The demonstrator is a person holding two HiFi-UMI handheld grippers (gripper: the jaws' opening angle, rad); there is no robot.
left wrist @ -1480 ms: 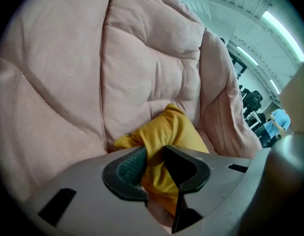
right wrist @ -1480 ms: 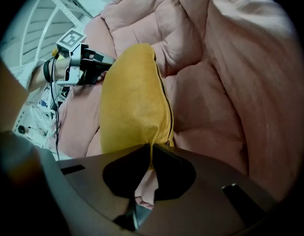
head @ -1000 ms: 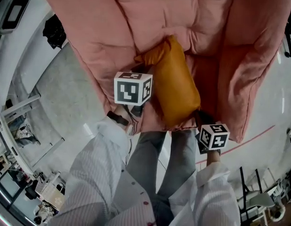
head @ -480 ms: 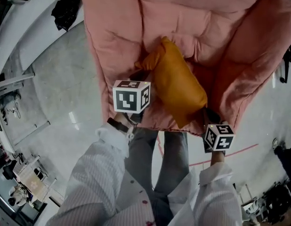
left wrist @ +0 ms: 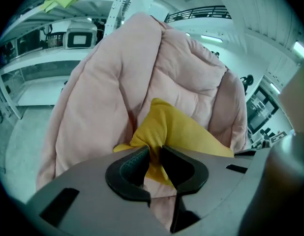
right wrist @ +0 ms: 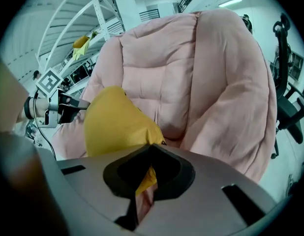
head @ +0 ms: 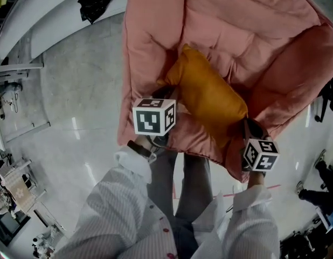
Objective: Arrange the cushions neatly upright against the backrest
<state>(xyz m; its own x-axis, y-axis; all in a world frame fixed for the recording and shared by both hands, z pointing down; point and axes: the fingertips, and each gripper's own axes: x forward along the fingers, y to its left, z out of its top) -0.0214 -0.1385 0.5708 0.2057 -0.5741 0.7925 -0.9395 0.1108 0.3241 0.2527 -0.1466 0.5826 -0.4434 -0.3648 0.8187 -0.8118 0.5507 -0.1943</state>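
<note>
Cushion (head: 209, 99) in play: one mustard-orange pillow, lying aslant across the seat of the big pink chair (head: 145, 47), and it's not upright yet. Its top corner points up toward the chair's backrest (head: 231, 20), and its lower end reaches down to the chair's front edge. Whether it rests on the seat or hangs just off it, I can't tell.

Left gripper (left wrist: 156, 154) has the corner nearest the chair's left arm, as the head view has it. The jaws are narrow, they've just been closing, and a bunched fold of yellow fabric is pinched right between the pads.

Over at the chair's front right, right gripper (right wrist: 149, 157) is clamped almost fully together, with only a thin flap of the cushion's corner caught in the bite. So that's two grips on opposite ends, with the cushion spanning the seat between them. Both grippers angle down into the chair. From the right gripper view, the left gripper shows across the cushion, out by the chair's far arm.

White striped sleeves (head: 118, 198) come in below the chair's front edge. Grey floor (head: 80, 101) shines off to the chair's left. The puffy quilted backrest rises behind the cushion.
</note>
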